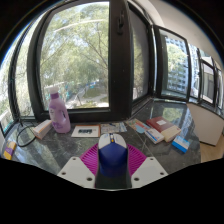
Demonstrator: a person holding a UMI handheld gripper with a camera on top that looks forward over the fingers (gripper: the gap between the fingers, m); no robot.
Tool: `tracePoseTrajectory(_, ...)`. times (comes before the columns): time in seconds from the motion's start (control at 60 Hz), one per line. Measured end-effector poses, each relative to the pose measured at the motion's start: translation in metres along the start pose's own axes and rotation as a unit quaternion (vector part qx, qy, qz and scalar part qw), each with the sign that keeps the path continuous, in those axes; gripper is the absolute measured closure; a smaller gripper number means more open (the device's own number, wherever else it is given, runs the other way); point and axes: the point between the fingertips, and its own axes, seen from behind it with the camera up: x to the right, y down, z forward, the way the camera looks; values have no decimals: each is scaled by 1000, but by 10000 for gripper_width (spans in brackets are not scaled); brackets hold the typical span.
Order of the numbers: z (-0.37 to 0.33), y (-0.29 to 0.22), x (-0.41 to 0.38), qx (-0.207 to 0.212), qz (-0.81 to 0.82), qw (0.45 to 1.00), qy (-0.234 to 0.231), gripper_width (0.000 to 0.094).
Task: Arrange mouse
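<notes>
Your claw (112, 165) is pinching the mouse (112, 158) between its pink pads, hiding the mouse's sides and underside. Beyond the mouse, a pink bottle (59, 112) is standing on the worktop (95, 140), with books (158, 127) beside it.

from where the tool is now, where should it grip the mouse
The mouse already sits between the tool fingers, narrow end pointing ahead. Best to squeeze its two long flanks near the middle, coming from behind along its length, since those sides face the pads.
</notes>
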Motion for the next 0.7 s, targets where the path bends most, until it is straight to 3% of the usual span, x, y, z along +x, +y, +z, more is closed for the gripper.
tracePoseTrajectory(0.15, 40, 89, 20, -88, -25, 996, 5, 549)
tracePoseTrajectory(0.367, 54, 132, 13, -131, -25, 991, -19, 424)
tracePoseTrajectory(0.433, 51, 133, 13, -133, -29, 991, -20, 333)
tracePoseTrajectory(0.517, 38, 119, 14, -125, -30, 992, -17, 77)
tracePoseTrajectory(0.7, -16, 69, 15, -80, -36, 996, 5, 83)
